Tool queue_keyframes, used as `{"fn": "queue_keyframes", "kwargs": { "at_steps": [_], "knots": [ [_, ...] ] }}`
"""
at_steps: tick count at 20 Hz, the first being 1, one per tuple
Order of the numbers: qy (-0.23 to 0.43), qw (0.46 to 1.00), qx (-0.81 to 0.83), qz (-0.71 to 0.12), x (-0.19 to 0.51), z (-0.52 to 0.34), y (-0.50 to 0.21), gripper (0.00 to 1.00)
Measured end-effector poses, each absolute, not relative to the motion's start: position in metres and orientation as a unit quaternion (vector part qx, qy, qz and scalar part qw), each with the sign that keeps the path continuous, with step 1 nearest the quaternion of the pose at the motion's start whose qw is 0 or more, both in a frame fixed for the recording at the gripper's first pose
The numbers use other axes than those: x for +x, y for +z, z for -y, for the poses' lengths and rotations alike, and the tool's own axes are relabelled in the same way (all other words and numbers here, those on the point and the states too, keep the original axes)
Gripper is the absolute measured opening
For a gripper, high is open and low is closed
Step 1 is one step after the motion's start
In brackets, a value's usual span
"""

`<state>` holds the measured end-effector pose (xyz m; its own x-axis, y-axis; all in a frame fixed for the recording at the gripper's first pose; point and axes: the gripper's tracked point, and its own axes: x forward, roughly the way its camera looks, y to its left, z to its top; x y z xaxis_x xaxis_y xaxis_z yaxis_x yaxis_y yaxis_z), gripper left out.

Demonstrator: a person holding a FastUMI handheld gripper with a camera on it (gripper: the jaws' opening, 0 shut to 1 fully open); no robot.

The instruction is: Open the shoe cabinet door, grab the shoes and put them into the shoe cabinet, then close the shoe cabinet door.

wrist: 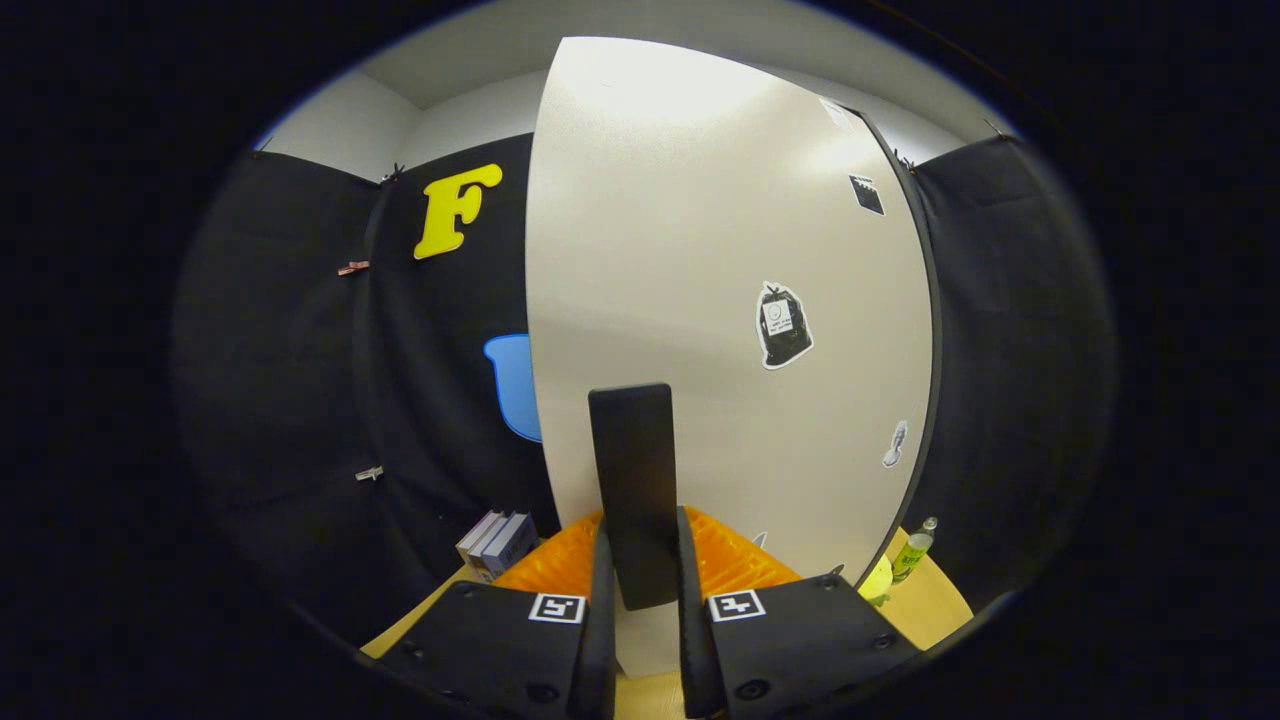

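The shoe cabinet's white door (720,250) stands close in front of me, upright and tall. Its black bar handle (632,450) runs vertically, and its lower part sits between my two fingers. My gripper (643,530) is shut on this handle, one finger pressing each side. The door's left edge (532,330) shows against the black booth wall behind it. A dark strip runs down the door's right edge (928,300).
Several stickers are on the door, one a black bag shape (783,325). Left of the fingers, a few books (497,545) stand on the wooden surface (935,600). A green bottle (913,552) and a yellow-green object (877,580) stand beyond the right finger.
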<state>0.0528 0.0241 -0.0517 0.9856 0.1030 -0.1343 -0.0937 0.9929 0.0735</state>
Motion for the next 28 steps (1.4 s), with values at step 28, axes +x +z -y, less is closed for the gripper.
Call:
{"fn": "queue_keyframes", "kwargs": {
  "at_steps": [28],
  "knots": [
    [0.099, 0.992, 0.035, -0.065, -0.072, 0.16, -0.042, 0.29]
  ]
}}
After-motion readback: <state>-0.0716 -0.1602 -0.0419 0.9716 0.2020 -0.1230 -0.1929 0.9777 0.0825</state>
